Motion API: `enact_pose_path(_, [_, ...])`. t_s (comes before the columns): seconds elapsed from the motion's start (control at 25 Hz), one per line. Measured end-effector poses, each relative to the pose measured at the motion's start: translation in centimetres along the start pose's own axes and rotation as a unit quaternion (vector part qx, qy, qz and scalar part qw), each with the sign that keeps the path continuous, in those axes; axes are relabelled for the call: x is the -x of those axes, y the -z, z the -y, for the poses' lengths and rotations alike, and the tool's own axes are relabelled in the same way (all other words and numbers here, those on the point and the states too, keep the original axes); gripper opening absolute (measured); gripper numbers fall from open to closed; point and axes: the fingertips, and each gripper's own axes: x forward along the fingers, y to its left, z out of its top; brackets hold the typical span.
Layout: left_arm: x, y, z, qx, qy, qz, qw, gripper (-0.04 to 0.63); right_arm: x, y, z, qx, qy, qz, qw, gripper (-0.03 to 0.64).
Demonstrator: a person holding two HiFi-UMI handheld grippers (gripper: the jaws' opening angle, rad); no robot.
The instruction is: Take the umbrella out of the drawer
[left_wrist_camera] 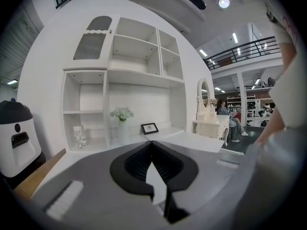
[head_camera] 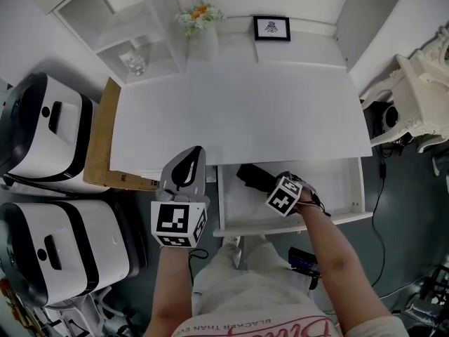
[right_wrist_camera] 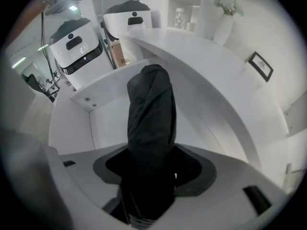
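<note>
Jaws of the right gripper [right_wrist_camera: 152,170] stand fairly wide apart yet clamped on a folded black umbrella [right_wrist_camera: 149,114], one dark pad pressing on each side of the cloth bundle. In the right gripper view the umbrella runs from between the jaws straight toward 12 o'clock, its rounded end over the white floor of the open drawer [right_wrist_camera: 72,123], with the curved front edge of the white desk [right_wrist_camera: 192,56] passing behind it toward 2 o'clock. From the head view the right gripper [head_camera: 270,186] points steeply down into the drawer [head_camera: 337,184], and the umbrella [head_camera: 251,176] sticks out of it toward 10 o'clock, near the drawer's back left part. The left gripper [left_wrist_camera: 153,150] has its jaws together, the tips meeting with only a thin wedge of gap lower down and nothing between them; it looks nearly level across the desk [left_wrist_camera: 192,140] toward a vase of flowers [left_wrist_camera: 122,121] and a small picture frame [left_wrist_camera: 149,128]. In the head view the left gripper [head_camera: 188,161] sits at about 9 o'clock from the drawer, just outside its left wall and well apart from the umbrella. The held end of the umbrella is hidden under the right gripper and its marker cube in the head view, and is cut off at 6 o'clock in the right gripper view. Whether the umbrella rests on the drawer floor or hangs clear of it cannot be told.
</note>
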Motion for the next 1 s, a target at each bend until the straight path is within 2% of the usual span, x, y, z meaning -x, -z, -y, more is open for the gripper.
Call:
enact_pose_path(0.28, [0.6,-1.5,0.6,-0.007,0.005,0.017,0.9998,0.008,1.8,-0.4,-0.3,0.045,-0.002,0.003,0.999,0.267])
enact_pose_path(0.6, [1.0,-3.0,1.2,-0.015,0.010,0.036,0.9992,0.008,3.7,-0.8,-0.9,0.062,-0.004,0.017,0.998,0.267])
enact_pose_path(1.0, [1.2,-5.3,2.1,-0.025,0.023,0.064,0.9974,0.008,7.0,-1.3,-0.7,0.044,0.002,0.038,0.998,0.267])
